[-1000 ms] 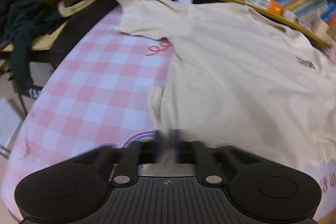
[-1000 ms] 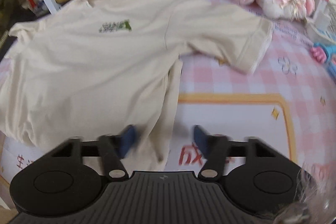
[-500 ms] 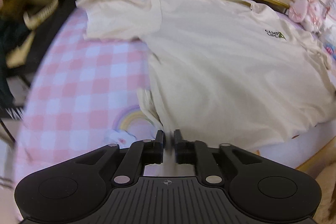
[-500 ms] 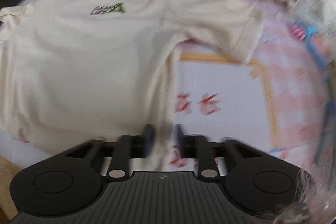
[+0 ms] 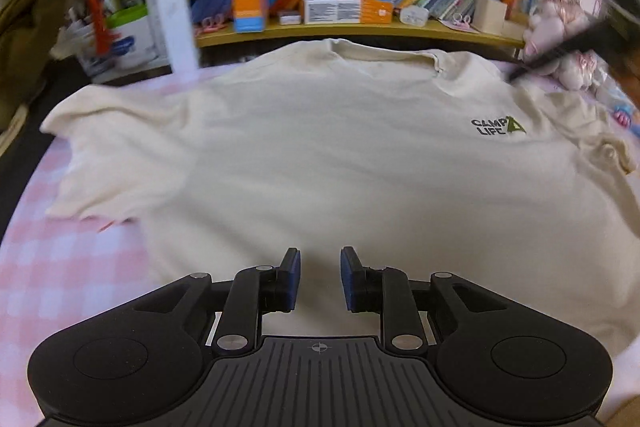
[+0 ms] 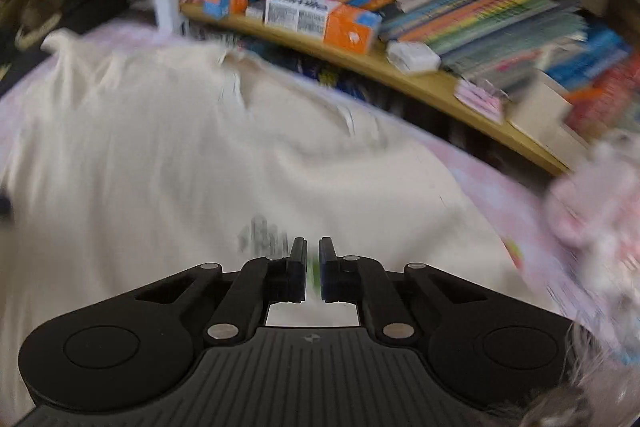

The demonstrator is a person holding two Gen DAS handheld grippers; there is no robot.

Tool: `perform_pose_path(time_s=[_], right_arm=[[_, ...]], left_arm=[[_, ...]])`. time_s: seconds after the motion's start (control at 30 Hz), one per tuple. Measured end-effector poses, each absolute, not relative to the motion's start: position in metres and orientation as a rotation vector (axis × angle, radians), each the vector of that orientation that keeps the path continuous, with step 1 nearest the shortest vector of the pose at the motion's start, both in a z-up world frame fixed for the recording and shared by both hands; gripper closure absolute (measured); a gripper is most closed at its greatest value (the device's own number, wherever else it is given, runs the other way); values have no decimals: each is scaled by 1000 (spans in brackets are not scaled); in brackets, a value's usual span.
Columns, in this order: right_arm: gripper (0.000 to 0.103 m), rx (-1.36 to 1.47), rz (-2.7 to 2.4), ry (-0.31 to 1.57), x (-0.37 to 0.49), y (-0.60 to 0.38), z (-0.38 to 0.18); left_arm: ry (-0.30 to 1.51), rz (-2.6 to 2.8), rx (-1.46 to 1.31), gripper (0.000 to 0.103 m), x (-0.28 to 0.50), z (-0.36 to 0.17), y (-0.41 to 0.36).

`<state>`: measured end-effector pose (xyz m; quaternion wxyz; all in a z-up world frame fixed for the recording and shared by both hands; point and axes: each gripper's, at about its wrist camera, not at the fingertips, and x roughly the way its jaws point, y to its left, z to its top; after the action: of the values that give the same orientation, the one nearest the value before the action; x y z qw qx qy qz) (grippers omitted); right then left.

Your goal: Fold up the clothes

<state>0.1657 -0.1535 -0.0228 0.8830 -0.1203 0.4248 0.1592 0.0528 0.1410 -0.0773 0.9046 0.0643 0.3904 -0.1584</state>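
A cream T-shirt [image 5: 320, 155] with a small dark chest logo [image 5: 497, 126] lies spread face up on the pink checked tablecloth [image 5: 60, 267], collar toward the bookshelf. My left gripper [image 5: 319, 275] is open and empty, just over the shirt's lower body. My right gripper [image 6: 313, 267] has its jaws almost together, over the shirt [image 6: 160, 155] near the blurred logo; nothing shows clearly between the pads. The right wrist view is motion-blurred.
A wooden shelf [image 5: 360, 29] with books and boxes runs along the far side of the table. A pink plush toy [image 5: 560, 39] sits at the far right, also in the right wrist view [image 6: 592, 211]. Dark clothes [image 6: 52, 3] pile up at the far left.
My left gripper let go of the shirt's hem and opened, now facing the shelf. My right gripper swung from the shirt's lower side edge up over the chest, jaws still near shut.
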Motion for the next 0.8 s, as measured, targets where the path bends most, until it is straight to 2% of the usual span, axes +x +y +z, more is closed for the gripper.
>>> perform_pose_path(time_s=[0.33, 0.6, 0.67, 0.73, 0.8], right_arm=[[98, -109, 317, 1035, 301, -121, -68], [101, -99, 232, 971, 377, -150, -53], [97, -59, 292, 916, 369, -159, -39], [89, -20, 322, 916, 362, -172, -31], [88, -62, 317, 911, 351, -180, -25]], left_arm=[[798, -302, 115, 73, 62, -83, 129], [799, -320, 124, 70, 67, -83, 129], [808, -330, 115, 68, 70, -82, 130], [817, -334, 117, 67, 74, -81, 131], [819, -329, 114, 67, 79, -81, 134]])
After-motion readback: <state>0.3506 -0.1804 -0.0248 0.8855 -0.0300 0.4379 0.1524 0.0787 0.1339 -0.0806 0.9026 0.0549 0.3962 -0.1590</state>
